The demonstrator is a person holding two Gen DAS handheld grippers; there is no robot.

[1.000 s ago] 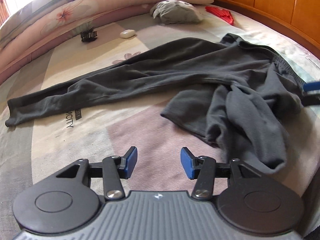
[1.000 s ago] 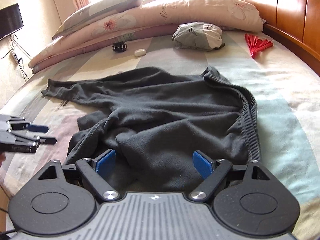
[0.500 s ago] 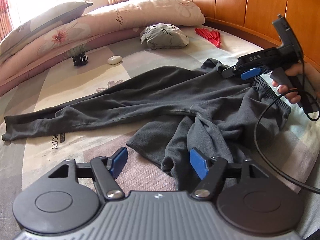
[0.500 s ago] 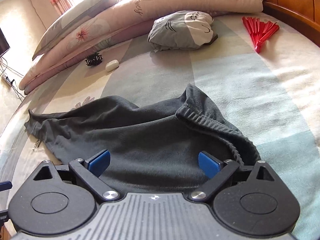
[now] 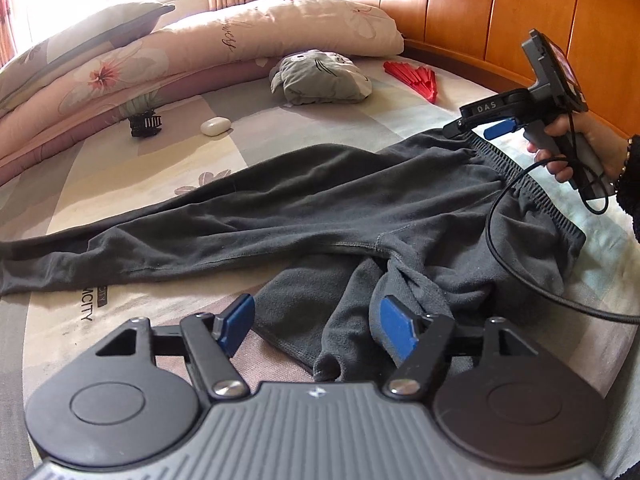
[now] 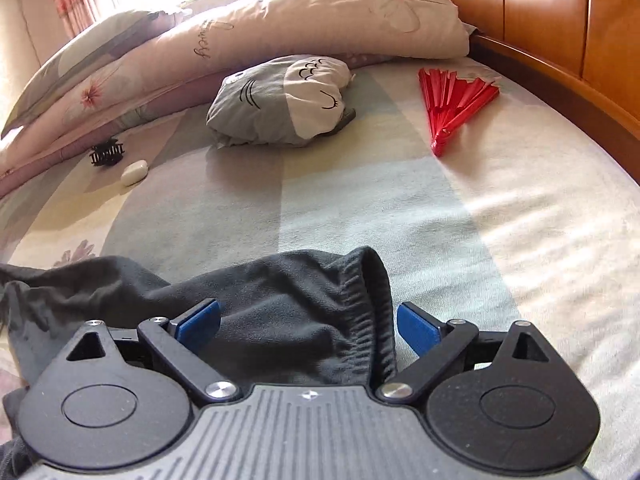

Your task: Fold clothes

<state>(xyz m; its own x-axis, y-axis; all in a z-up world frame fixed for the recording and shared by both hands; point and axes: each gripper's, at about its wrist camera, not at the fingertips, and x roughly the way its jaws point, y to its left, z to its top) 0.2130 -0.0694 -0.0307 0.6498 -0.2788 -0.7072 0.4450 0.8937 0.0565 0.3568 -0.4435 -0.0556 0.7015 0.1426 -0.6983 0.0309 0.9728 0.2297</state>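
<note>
Dark grey sweatpants lie across the bed, one leg stretched to the left, the other leg bunched and folded back near me. My left gripper is open, its jaws on either side of the bunched leg's cuff end. My right gripper is open, its jaws straddling the ribbed waistband corner. The right gripper also shows in the left wrist view, held at the far waistband corner.
On the bedsheet lie a grey cat-face cushion, a red folding fan, a white case and a black hair clip. Pillows line the back, a wooden headboard the right. A black cable hangs over the pants.
My left gripper has moved right and forward onto the bunched leg and opened wider. My right gripper has moved forward along the pants to the far waistband corner.
</note>
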